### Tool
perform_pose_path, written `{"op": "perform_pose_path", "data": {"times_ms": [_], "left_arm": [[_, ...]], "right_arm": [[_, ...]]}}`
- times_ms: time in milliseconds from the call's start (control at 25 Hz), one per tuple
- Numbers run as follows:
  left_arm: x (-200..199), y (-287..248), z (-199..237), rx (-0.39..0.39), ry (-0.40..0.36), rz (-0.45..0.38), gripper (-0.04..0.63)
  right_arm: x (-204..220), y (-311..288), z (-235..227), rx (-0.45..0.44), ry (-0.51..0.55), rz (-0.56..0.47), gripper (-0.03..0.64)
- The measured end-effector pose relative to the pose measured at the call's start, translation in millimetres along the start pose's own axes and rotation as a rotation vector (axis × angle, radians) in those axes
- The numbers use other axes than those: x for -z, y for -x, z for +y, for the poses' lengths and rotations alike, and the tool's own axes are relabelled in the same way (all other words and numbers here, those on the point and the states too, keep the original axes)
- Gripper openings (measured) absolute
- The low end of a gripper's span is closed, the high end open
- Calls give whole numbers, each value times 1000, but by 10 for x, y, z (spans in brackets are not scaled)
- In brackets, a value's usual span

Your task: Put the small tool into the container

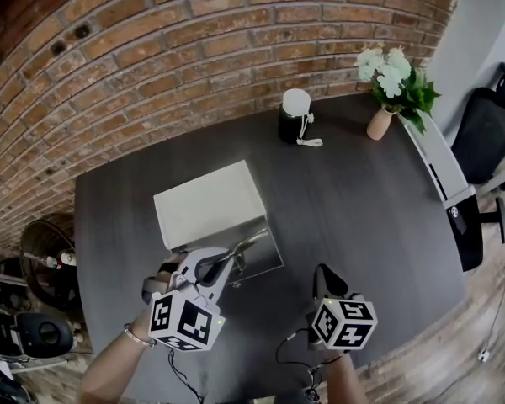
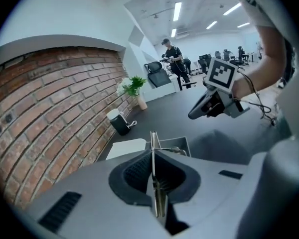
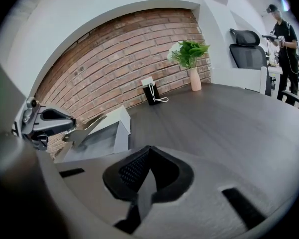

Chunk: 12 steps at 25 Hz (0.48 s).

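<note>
Over container (image 1: 272,259), small tool (image 1: 251,244), seemingly pointing forward

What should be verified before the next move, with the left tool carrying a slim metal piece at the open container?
1. Left tool shut on the slim metal piece: ok.
2. Piece's tip over the open container: looks ok in the head view.
3. White box lies beside the opening, not over it: ok.
4. Right tool shut, empty, apart from the container: ok.
5. Container floor free for the piece: cannot tell; something shiny may lie inside.
</note>
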<state>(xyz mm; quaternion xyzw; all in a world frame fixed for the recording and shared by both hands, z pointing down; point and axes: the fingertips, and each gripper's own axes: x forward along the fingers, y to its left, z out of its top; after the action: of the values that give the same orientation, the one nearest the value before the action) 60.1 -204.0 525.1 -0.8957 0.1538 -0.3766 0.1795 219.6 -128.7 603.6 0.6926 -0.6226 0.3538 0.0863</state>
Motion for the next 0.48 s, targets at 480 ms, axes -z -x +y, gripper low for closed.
{"op": "perform_pose_path", "data": {"times_ms": [480], "left_arm": [[341, -330, -37, 23, -46, 170, 6]], "right_arm": [[-13, -103, -230, 34, -48, 3, 2]]}}
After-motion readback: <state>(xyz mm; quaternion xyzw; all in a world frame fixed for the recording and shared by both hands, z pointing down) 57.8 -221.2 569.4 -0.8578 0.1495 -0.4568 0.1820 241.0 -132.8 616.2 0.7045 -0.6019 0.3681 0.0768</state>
